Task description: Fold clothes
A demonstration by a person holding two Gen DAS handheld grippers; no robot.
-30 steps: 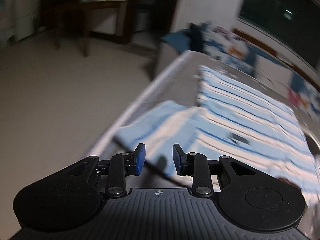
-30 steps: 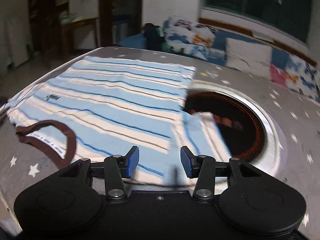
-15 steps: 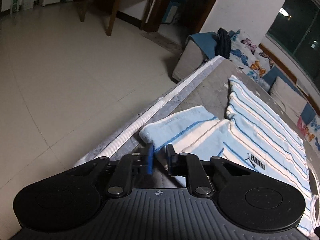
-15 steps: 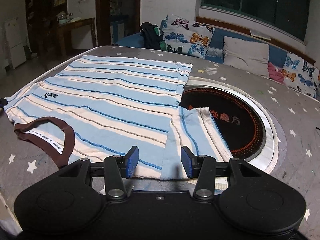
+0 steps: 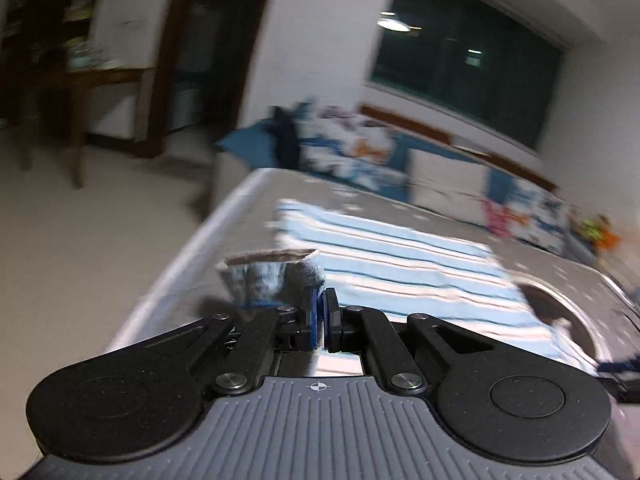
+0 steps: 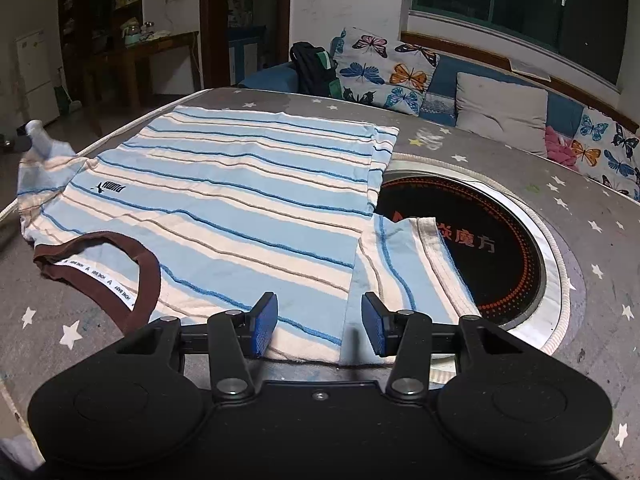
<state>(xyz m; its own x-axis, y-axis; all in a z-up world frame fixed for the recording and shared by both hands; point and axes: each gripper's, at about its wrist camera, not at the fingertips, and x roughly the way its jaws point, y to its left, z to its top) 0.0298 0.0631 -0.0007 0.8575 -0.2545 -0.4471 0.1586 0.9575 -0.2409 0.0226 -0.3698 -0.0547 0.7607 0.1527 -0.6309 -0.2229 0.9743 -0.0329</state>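
Observation:
A light blue and white striped T-shirt (image 6: pixel 240 192) with a brown collar (image 6: pixel 148 284) lies flat on the grey star-patterned table (image 6: pixel 80 344). My left gripper (image 5: pixel 319 320) is shut on the shirt's left sleeve (image 5: pixel 272 276) and holds it lifted off the table; the raised sleeve also shows at the left edge of the right wrist view (image 6: pixel 40 152). My right gripper (image 6: pixel 318 330) is open and empty, hovering just above the shirt's near edge beside the right sleeve (image 6: pixel 404 268).
A round black hotplate (image 6: pixel 480 240) with a white rim is set into the table under the right sleeve. A sofa with butterfly cushions (image 6: pixel 384 68) and a black backpack (image 6: pixel 312 68) stands behind. The table's left edge (image 5: pixel 192 248) drops to the floor.
My left gripper closed on the left sleeve and lifted it off the table, swinging toward the shirt. My right gripper stayed open and barely moved.

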